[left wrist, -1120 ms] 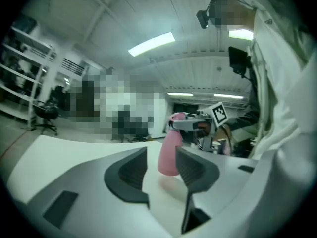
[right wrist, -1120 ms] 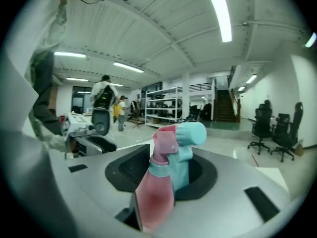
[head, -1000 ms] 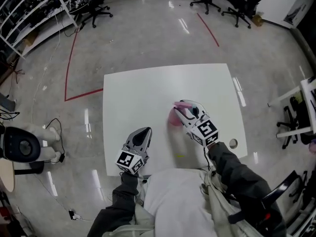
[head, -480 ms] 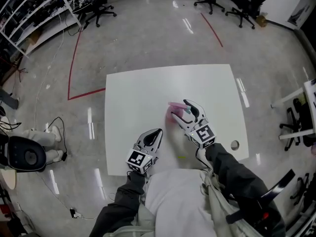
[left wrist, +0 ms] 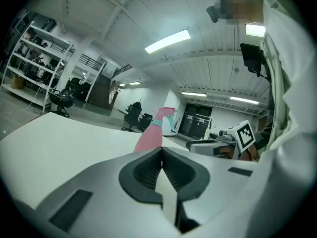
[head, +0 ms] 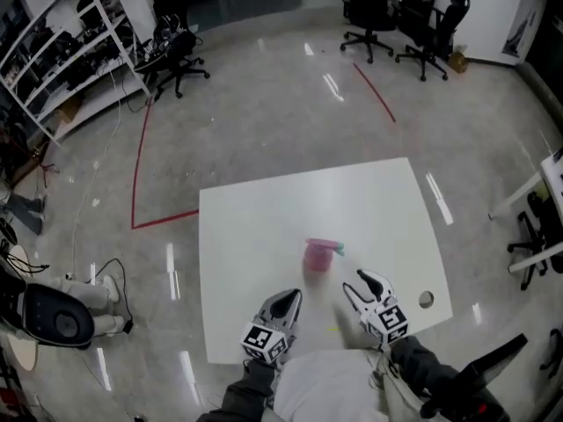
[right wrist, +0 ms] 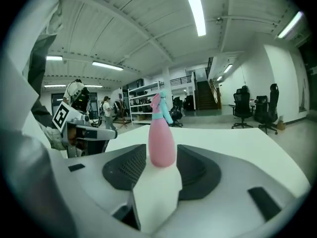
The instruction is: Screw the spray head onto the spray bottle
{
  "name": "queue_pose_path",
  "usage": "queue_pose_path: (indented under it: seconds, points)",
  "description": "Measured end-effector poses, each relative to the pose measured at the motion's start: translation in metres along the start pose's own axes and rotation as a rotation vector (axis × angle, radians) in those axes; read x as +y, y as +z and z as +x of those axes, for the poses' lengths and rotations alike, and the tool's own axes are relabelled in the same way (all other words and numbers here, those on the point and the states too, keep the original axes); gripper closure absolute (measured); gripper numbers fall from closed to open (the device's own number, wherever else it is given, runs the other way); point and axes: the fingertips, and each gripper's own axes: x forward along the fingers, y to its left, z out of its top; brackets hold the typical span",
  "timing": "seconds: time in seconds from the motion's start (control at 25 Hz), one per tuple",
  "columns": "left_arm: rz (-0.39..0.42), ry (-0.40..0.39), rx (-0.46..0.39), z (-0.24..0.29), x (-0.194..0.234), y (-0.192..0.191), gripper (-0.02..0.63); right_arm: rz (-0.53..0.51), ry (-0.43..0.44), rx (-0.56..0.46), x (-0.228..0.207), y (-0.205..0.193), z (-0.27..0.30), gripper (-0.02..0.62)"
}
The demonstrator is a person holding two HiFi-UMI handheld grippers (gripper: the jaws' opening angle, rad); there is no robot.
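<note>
A pink spray bottle stands upright near the middle of the white table. Its spray head, with a teal collar and trigger, sits on top. My right gripper hangs near the table's front edge, to the right of the bottle and nearer me, apart from it. Its jaws are closing with nothing between them. In the right gripper view the bottle stands beyond the jaws. My left gripper is shut and empty at the front edge. In the left gripper view the bottle rises behind its jaws.
A round cable hole is in the table's right front corner. Office chairs stand at the back. Shelving lines the left. Red tape marks the floor, and a white device with cables sits at the left.
My right gripper has let go of the pink bottle and drawn back toward the front edge. The left gripper has shifted right along that edge. The bottle stays standing.
</note>
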Motion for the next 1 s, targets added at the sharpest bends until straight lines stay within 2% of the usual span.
queue_pose_path:
  seconds: [0.12,0.16,0.36,0.68,1.0]
  points:
    - [-0.009,-0.038,0.041,-0.003,-0.022,-0.025,0.600,0.003,-0.041,0.038,0.025,-0.025,-0.017,0.582]
    - [0.000,-0.049,0.043,-0.001,-0.022,-0.027,0.600,-0.014,-0.040,0.034,0.031,-0.025,-0.013,0.600]
    - [0.030,-0.079,0.036,0.006,-0.018,-0.028,0.600,-0.107,0.002,0.014,0.045,-0.023,0.010,0.600]
    - [-0.012,-0.031,0.033,0.006,-0.006,-0.022,0.600,-0.090,0.010,0.031,0.044,-0.021,0.014,0.600]
    - [-0.025,-0.029,0.064,0.010,-0.009,-0.024,0.600,-0.092,0.022,0.055,0.044,-0.021,0.012,0.600]
